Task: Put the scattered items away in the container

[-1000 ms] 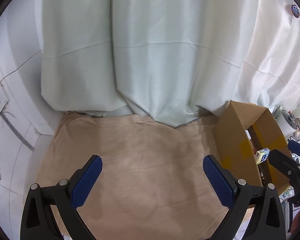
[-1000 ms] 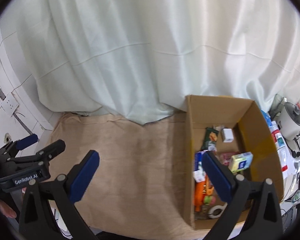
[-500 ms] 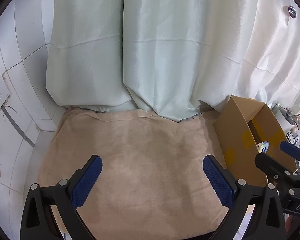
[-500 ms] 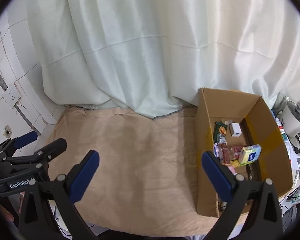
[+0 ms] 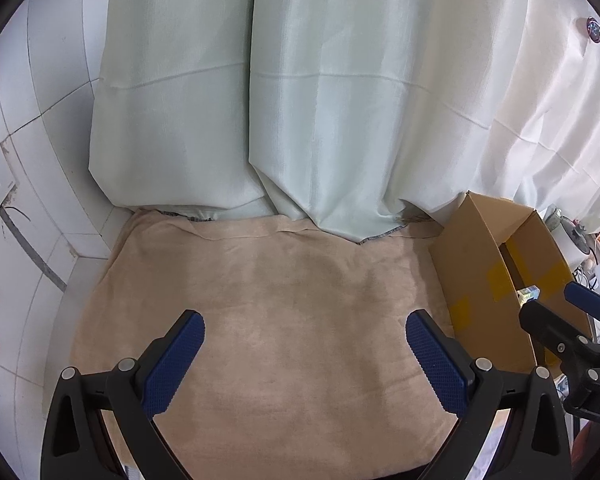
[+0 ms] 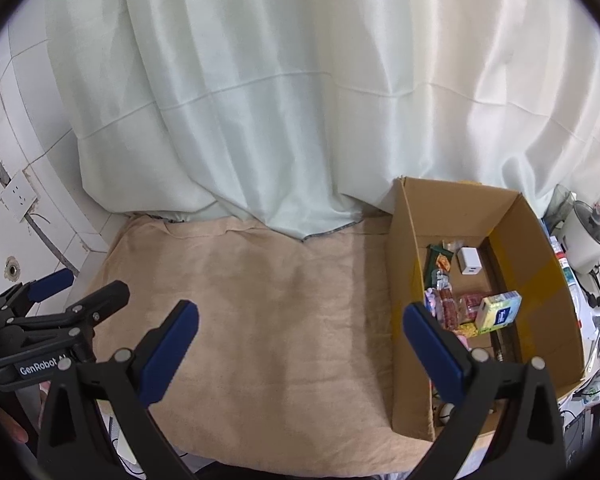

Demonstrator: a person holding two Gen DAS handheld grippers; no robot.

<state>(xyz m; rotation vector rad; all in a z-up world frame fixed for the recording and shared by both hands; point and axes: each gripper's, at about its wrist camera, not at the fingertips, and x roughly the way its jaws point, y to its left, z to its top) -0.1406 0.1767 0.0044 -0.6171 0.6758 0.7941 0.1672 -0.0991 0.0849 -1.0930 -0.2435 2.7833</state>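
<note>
Beige cloth [image 6: 284,320] beside filled cardboard box [image 6: 540,280]

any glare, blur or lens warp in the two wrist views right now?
Left wrist: curtain blown out at right, wall tiles bowed by fisheye. Right wrist: sharp inside the cardboard box, curtain bright at top, black vignette in corners. No motion blur in either.

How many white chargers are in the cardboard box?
1. The white charger lies on the floor of the cardboard box, near its far end, beside a dark snack packet. Others may be hidden under the pile.
</note>
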